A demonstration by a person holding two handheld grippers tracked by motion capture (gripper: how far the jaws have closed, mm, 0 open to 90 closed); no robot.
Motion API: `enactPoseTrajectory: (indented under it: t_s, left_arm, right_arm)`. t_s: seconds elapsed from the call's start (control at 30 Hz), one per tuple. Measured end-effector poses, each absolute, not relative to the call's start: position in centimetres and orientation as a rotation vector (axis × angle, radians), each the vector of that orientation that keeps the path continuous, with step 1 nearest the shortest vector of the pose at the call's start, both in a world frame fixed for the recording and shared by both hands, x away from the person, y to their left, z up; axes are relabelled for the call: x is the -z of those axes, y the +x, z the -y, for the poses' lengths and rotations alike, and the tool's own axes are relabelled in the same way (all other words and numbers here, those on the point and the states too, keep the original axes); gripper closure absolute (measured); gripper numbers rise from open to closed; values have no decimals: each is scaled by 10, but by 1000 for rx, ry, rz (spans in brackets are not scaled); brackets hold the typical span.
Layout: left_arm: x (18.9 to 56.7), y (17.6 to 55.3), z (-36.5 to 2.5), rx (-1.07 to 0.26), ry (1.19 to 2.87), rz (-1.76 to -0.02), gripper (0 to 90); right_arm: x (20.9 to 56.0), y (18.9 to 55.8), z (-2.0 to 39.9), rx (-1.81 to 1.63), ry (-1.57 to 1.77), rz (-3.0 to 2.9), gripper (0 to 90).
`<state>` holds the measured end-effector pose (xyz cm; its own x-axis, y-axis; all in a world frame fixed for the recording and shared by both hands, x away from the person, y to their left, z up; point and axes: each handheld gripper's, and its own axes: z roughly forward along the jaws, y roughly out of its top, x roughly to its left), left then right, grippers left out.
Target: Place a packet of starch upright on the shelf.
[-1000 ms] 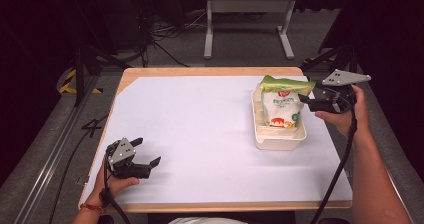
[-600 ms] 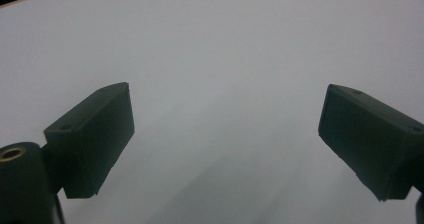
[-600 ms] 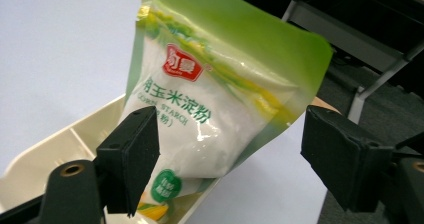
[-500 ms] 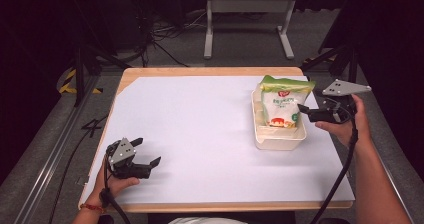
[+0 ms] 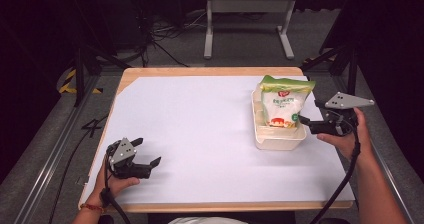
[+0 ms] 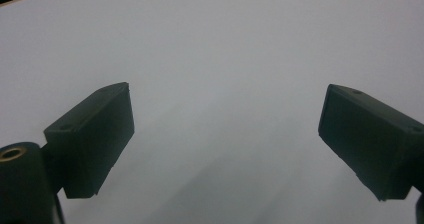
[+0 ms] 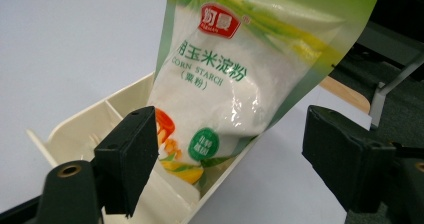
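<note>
A bag of corn starch (image 5: 282, 104), white with a green top, stands leaning in a cream plastic tray (image 5: 277, 141) at the right of the white table. My right gripper (image 5: 307, 116) is just right of the tray, level with its wall, and its jaws have just been opening. In the right gripper view the bag (image 7: 225, 84) and tray (image 7: 100, 119) lie ahead of the open right gripper (image 7: 230, 154), whose pads are clear of both. My left gripper (image 5: 147, 151) rests open near the front left edge; in the left gripper view the left gripper (image 6: 225, 134) frames only bare table.
The white sheet (image 5: 200, 129) covers the wooden table top. A metal stand (image 5: 247, 24) and cables lie on the floor beyond the far edge. A cable trails from each gripper toward the person.
The right hand has come down and back toward the front, from beside the bag's upper part to beside the tray wall. The bag stays in the tray. The left gripper is unmoved.
</note>
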<state>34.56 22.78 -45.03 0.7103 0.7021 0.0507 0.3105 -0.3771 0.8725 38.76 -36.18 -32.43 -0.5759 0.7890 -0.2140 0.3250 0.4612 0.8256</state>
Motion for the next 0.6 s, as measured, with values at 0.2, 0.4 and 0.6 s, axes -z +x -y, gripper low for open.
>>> enactPoseTrajectory:
  t_s: [0.2,0.4,0.6]
  left_arm:
    - [450,346,-228,-530,1975,-775,85]
    - [450,346,-227,-530,1973,-773,85]
    - [450,346,-227,-529,1977,-775,85]
  right_arm:
    - [335,377,363,-1040,935,-2134,217]
    - [347,370,361,-1025,922,-2156,209]
    - [354,364,363,-1011,923,-2152,203]
